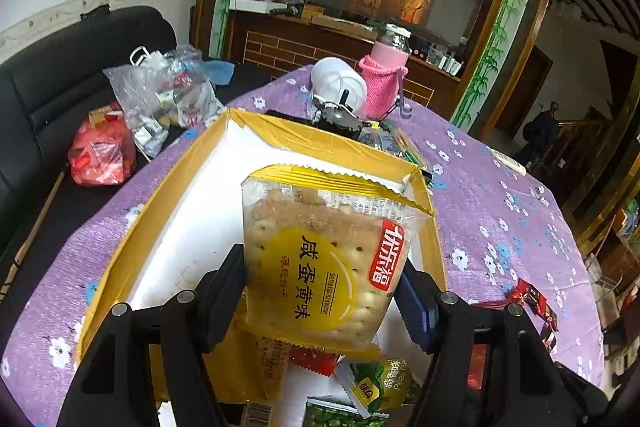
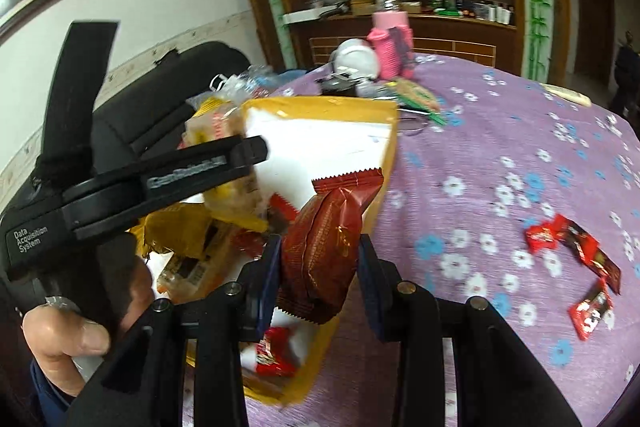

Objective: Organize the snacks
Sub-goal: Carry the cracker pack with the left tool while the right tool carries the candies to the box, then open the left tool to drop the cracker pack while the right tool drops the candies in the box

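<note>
- The left claw [image 1: 320, 291] is clamping a yellow cracker packet [image 1: 324, 255] by its two side edges, holding it over the open yellow box [image 1: 168, 195] on the purple flowered surface [image 1: 500, 211].
- The right claw [image 2: 316, 267] is gripping a dark red wrapped snack [image 2: 324, 251] across its middle, just above the near rim of the same box [image 2: 384, 131], whose white inside is showing behind it.
- More snacks are already lying in the box: green pea packets [image 1: 380, 383] and small red packets [image 2: 276, 351].
- Three loose red packets [image 2: 576, 251] are waiting on the cloth, well apart from the box.
- The cracker packet is looking light but brittle; the film is slippery and the biscuits would likely crack under a hard squeeze, so holding it by its stiff side edges seems the safest.
- The red snack is looking soft and puffy, and its wrapper is crinkling; a mid-body hold seems secure, while the crimped ends would probably slide.
</note>
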The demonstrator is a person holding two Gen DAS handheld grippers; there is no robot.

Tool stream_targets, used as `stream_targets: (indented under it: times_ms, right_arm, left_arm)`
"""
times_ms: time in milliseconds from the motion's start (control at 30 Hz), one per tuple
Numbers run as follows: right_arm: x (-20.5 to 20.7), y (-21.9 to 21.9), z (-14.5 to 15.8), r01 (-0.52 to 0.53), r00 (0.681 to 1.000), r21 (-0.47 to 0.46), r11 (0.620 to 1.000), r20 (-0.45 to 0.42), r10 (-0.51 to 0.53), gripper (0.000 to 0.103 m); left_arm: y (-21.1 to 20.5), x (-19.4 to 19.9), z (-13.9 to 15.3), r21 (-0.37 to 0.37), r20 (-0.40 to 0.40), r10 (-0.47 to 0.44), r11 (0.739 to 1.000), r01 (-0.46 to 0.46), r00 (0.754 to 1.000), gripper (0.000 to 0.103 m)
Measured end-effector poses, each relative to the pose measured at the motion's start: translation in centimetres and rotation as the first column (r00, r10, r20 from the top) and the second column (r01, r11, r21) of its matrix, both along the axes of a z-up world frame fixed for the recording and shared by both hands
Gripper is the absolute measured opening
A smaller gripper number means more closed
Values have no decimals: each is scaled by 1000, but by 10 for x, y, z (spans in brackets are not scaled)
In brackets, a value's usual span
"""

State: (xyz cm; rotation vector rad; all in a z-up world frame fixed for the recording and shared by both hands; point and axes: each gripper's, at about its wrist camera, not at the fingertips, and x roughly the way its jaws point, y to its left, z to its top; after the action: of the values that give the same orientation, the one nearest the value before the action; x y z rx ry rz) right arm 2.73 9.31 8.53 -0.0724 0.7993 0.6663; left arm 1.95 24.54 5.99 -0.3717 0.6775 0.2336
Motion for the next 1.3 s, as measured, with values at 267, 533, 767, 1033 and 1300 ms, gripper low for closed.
stream_targets:
  times_ms: [267,533,767,1033,1300]
  right_arm:
    - [9,18,-21,-28,999,-16,999,-24,28,35]
    - [4,23,-28,-81,997,8,997,-8,81,36]
    - [-8,29,-28,-118,993,-17,993,24,118,36]
    - [-4,20,-26,-72,997,2,997,32,72,36]
    - [-3,11,-19,3,995,-10,1000,95,-2,43]
  left_arm:
    - [2,2,-6,7,-31,13,1000,-13,999,73]
    - [6,9,-17,-13,-88,32,999,-34,996,73]
    - [-1,9,-17,23,-94,31,999,-29,995,73]
    - [1,7,-16,20,-88,31,999,-29,996,73]
    - [-2,7,-14,19,-72,27,999,-26,997,73]
